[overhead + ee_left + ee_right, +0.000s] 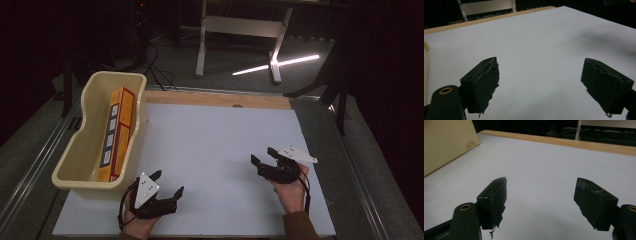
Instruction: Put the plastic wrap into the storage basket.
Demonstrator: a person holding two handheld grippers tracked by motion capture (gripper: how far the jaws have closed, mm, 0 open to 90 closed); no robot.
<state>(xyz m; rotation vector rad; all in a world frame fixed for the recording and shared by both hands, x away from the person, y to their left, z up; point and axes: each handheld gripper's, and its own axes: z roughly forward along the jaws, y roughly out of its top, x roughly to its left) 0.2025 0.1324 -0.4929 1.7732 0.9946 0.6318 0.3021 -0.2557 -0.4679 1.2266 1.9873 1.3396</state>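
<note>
The orange box (118, 132) is found standing on edge inside the cream tub (88, 131) at the left of the table (220, 150), leaned lengthwise against the tub's right wall, with its upper edge showing a little above the rim. It is judged to be a light cardboard carton: stiff along its edges, easily dented on its broad printed faces, and somewhat slick where the print is glossy. A hold across the narrow thickness near the exposed top edge would likely serve best, since the lower part is walled in by the tub. Nothing else can be made out in the tub; its floor beside the box appears bare.

Just right of the tub's near corner, the left tool (168, 184) is held low over the table, its jaws standing wide apart with nothing between them, as is confirmed in the left gripper view.

Farther right, well apart from the tub, the right tool (263, 154) is held above the white surface with its jaws also spread and empty, pointing toward the tub.
</note>
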